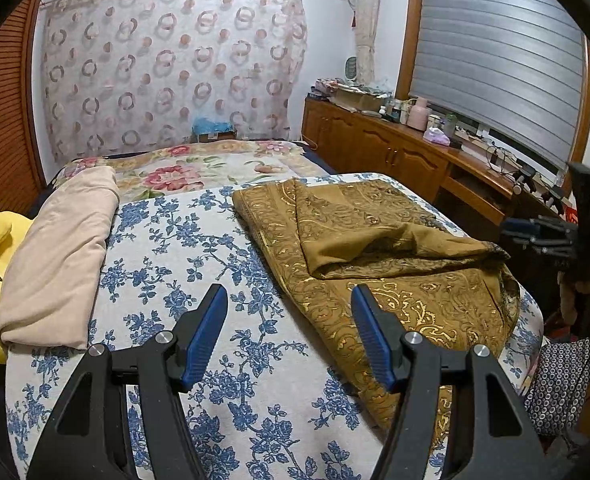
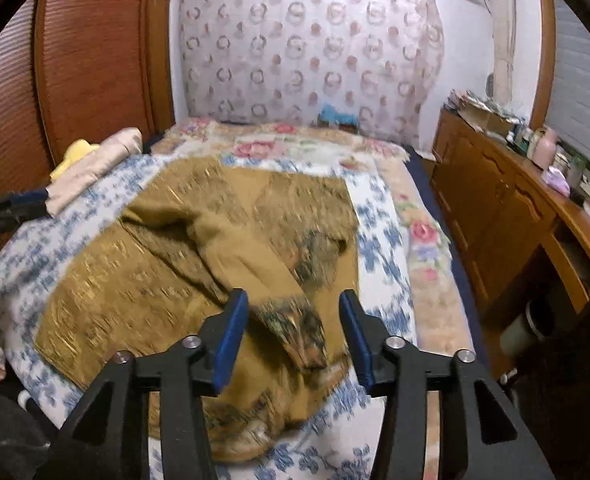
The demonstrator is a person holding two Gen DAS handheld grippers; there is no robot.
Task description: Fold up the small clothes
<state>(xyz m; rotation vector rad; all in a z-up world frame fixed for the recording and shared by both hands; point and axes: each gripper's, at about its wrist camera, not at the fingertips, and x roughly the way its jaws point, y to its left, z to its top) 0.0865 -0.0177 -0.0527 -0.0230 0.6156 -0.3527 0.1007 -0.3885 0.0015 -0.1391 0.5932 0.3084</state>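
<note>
The gold cloth lies rumpled on the bed. The left gripper and right gripper both hang above it, fingers released, grasping nothing.

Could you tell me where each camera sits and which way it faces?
Left wrist: on the open left gripper, above the blue-flowered bedspread, facing the headboard; the right gripper shows at right.
Right wrist: on the open right gripper, over the gold-patterned cloth, facing the headboard; blurred.
Shared: cloth, bedspread, folded beige garment.
</note>
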